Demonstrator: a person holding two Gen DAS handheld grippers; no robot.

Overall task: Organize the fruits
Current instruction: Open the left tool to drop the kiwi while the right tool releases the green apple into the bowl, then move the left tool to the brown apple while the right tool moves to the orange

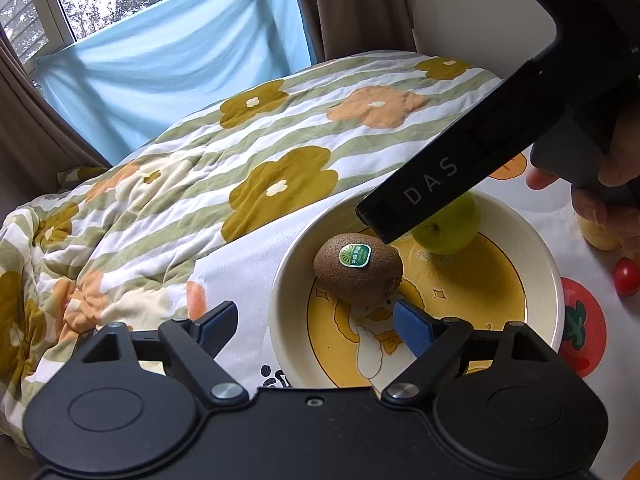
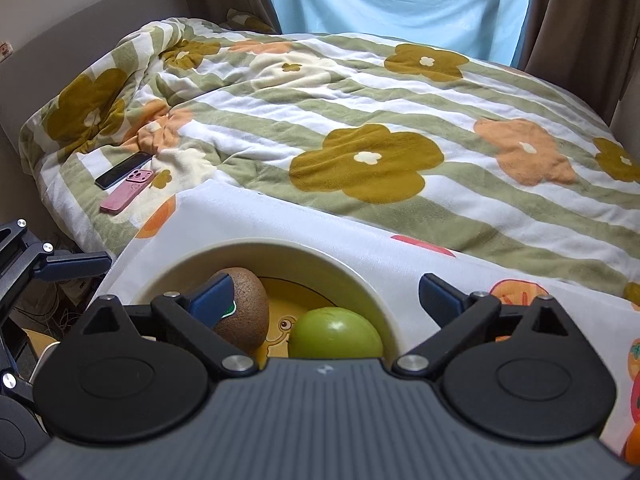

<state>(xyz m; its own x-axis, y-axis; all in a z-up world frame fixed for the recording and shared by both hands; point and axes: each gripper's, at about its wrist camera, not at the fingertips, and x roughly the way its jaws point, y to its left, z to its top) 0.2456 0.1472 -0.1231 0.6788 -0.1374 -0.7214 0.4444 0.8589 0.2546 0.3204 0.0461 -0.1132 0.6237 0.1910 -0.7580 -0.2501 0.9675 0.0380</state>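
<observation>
While both grippers stand wide, empty: left gripper [image 1: 316, 320] view alone shows cherry tomato [image 1: 626, 276]; right gripper [image 2: 326, 294] view alone shows phones [image 2: 127, 186]; kiwi [image 1: 357, 269], green apple [image 1: 448, 232] in bowl [image 1: 536, 248].

A fuzzy, matt brown kiwi [image 1: 358, 270] with a glossy green sticker and a smooth, shiny green apple [image 1: 448, 228] lie in a glossy cream glazed ceramic bowl [image 1: 540, 280] on a matt printed cloth [image 2: 280, 220], beside a soft quilted flowered blanket [image 2: 360, 120].

Each matte-black hand-held gripper [image 1: 316, 326] has blue-padded fingers [image 1: 412, 326] and silver pivot screws; one arm, perhaps embossed, reads "DAS".
</observation>
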